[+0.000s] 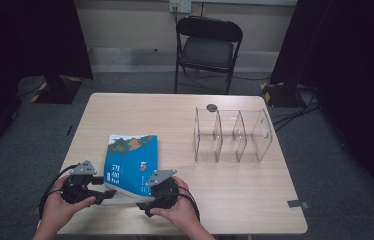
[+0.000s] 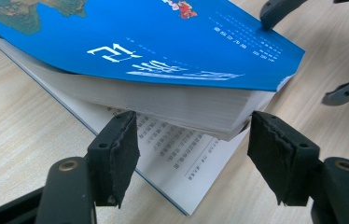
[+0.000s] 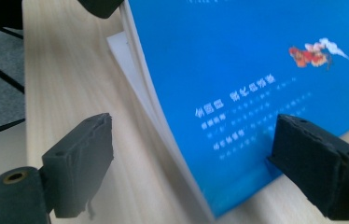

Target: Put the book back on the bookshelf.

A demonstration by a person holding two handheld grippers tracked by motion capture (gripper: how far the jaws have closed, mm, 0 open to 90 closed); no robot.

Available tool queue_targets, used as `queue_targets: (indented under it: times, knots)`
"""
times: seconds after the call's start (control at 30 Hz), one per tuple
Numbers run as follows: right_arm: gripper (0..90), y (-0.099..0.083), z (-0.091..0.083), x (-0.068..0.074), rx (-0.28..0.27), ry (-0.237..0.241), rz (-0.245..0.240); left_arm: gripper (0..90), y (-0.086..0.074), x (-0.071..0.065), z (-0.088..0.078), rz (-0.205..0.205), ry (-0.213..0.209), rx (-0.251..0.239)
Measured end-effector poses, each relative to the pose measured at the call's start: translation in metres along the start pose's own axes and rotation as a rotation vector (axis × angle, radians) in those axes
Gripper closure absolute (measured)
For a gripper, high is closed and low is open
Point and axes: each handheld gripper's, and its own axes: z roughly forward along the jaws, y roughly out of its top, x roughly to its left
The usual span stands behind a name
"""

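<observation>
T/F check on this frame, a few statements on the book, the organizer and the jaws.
1. The book has a blue cover. True.
2. The clear organizer holds a book. False: its compartments are empty; the book is on the table.
3. The book lies flat and closed. False: the cover and most pages are raised off the bottom pages.
4. A chair stands beyond the table. True.
5. The right gripper is clamped on the organizer. False: its jaws stand apart at the book's edge.
</observation>
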Motion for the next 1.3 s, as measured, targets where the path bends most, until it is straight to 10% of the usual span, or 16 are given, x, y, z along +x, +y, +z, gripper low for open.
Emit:
queue_targets:
  times: [0.6,1.3]
  knots:
    - [9.7,0.014,0.031,0.014,0.017,-0.118,-0.157,33.3,0.003,-0.001,0.000,-0.019,0.007,0.001]
    - [20.3,0.017,0.036,0.011,-0.017,-0.157,-0.132,33.4,0.003,-0.002,0.000,-0.021,0.012,0.003]
